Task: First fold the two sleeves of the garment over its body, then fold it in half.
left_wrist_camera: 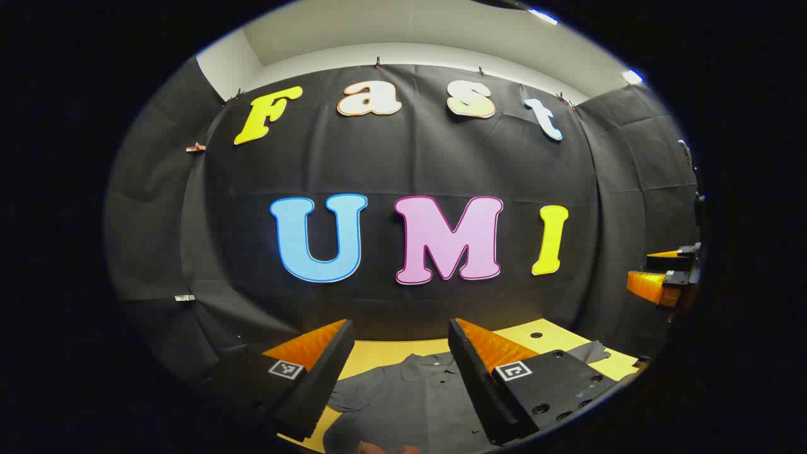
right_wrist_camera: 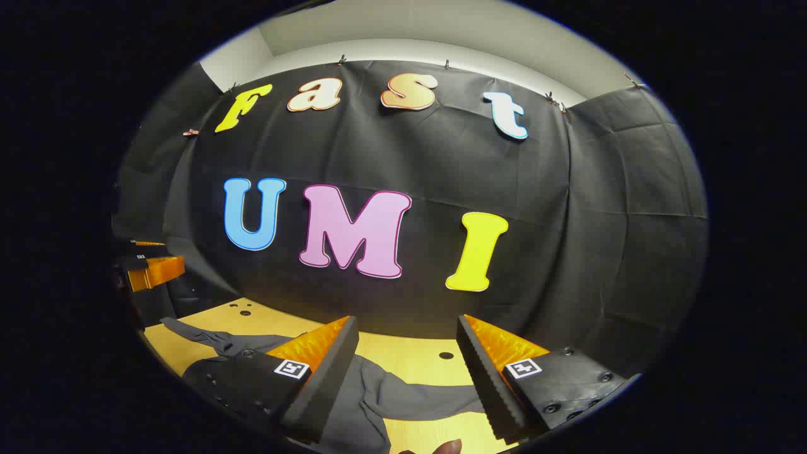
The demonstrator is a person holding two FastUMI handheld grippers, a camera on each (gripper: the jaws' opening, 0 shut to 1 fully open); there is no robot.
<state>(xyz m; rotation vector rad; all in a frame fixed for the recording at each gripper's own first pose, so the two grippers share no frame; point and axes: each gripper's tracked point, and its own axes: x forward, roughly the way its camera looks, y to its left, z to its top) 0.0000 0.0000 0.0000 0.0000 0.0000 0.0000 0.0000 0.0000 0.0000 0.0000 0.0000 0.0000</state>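
Observation:
A dark grey collared shirt (left_wrist_camera: 403,397) lies flat on the yellow wooden table (left_wrist_camera: 384,350), collar toward the far wall. My left gripper (left_wrist_camera: 400,331) hangs open above it, nothing between its fingers. One sleeve (left_wrist_camera: 596,353) stretches out to the right. In the right gripper view the shirt (right_wrist_camera: 378,394) lies below my open right gripper (right_wrist_camera: 408,328), with a sleeve (right_wrist_camera: 202,337) spread to the left and another sleeve (right_wrist_camera: 441,397) running right between the fingers. The right gripper (left_wrist_camera: 659,274) shows at the right edge of the left gripper view, and the left gripper (right_wrist_camera: 148,261) at the left edge of the right gripper view.
The black cloth wall stands close behind the table. The table (right_wrist_camera: 410,353) has small round holes (right_wrist_camera: 446,355) in its top. A bit of a hand (right_wrist_camera: 447,448) shows at the bottom edge of the right gripper view.

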